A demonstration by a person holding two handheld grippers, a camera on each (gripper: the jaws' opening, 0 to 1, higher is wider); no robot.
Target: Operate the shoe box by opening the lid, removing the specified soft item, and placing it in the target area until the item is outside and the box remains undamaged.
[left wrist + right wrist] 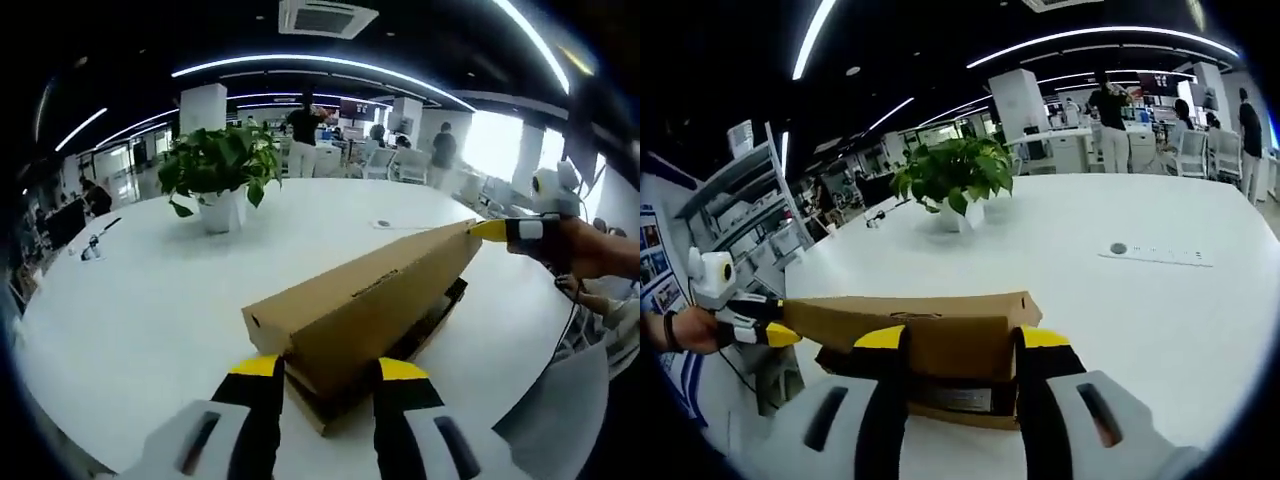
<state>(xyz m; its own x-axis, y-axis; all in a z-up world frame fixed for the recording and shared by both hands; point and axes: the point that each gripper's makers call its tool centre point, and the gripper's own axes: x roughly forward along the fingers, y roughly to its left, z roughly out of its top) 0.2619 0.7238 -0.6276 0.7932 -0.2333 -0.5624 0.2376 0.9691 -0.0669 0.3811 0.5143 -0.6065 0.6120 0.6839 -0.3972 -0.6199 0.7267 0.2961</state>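
**Both grippers holding the lid's ends**

The shoe box is sitting on the white table, its cardboard lid tilting up. The left gripper is clamping the lid's near end at 6 o'clock; the right gripper, at 3 o'clock, is pinching the far end. A potted plant is standing at 11 o'clock.

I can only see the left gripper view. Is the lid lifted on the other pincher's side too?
Observer: Yes. In the right gripper view the lid is up off the box base, between the right gripper's jaws.
Operator: Is anything stuck on the box?
Observer: A pale label on the base's side.
Operator: What's behind the left hand?
Observer: Metal shelving stands past the hand.
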